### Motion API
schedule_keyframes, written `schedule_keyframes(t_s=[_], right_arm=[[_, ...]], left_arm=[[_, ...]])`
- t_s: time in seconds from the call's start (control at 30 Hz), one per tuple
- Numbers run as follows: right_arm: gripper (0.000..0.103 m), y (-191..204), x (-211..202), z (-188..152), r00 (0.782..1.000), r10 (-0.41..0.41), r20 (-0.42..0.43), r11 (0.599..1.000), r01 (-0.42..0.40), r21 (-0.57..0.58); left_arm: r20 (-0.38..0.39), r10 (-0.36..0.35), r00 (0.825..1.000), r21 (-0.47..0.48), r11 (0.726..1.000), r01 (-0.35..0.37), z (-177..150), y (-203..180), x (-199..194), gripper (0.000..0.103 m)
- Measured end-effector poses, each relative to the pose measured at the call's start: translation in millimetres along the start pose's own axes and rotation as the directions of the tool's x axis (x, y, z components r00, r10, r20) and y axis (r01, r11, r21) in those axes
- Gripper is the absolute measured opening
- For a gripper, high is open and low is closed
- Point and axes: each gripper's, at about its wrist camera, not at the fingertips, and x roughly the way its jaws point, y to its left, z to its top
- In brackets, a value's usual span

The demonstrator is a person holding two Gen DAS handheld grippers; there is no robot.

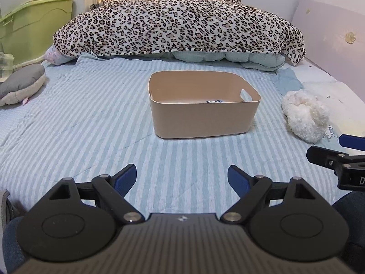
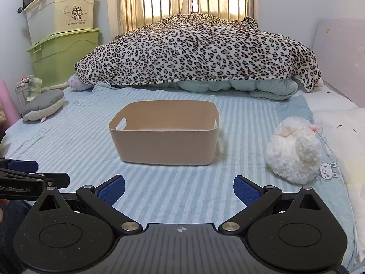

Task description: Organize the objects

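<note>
Left gripper point(image 1: 182, 178) and right gripper point(image 2: 179, 188) both spread, empty, beige bin point(image 1: 203, 114) beyond

A beige plastic bin point(image 1: 203, 111) with a handle cutout sits in the middle of a bed covered by a blue-and-white striped sheet point(image 1: 91, 125), with a leopard-print blanket point(image 1: 178, 20) heaped behind it. A fluffy white plush toy point(image 1: 304, 116) lies to the bin's right and a grey plush toy point(image 1: 21, 83) to the far left, both well apart from the bin. In the foreground the left gripper point(image 1: 182, 177) hangs over bare sheet with its blue-padded jaws spread wide and holding nothing, and part of the right gripper point(image 1: 337, 159) shows at the right edge
</note>
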Motion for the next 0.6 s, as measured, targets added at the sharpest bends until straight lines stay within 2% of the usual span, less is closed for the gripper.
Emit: schedule_keyframes(t_s=[0.17,0.43,0.6], right_arm=[[0.103,-2.0,-8.7,-4.3,1.0,-0.006,-0.003,1.0,0.006,-0.002],[0.103,-1.0,-15.9,-8.0,1.0,0.001,-0.005,1.0,-0.001,-0.004],[0.103,-4.0,-21.6,-7.5,1.0,-0.005,0.008,1.0,0.005,-0.001]], left_arm=[[0.017,0.012,1.0,0.021,1.0,-0.012,-3.5,-6.6,-13.4,0.087],[0.018,-0.028,0.999,0.055,0.998,0.027,-5.2,-16.6,-25.5,0.087],[0.016,-0.027,1.0,0.066,0.997,0.025,-6.9,-23.1,-28.3,0.087]])
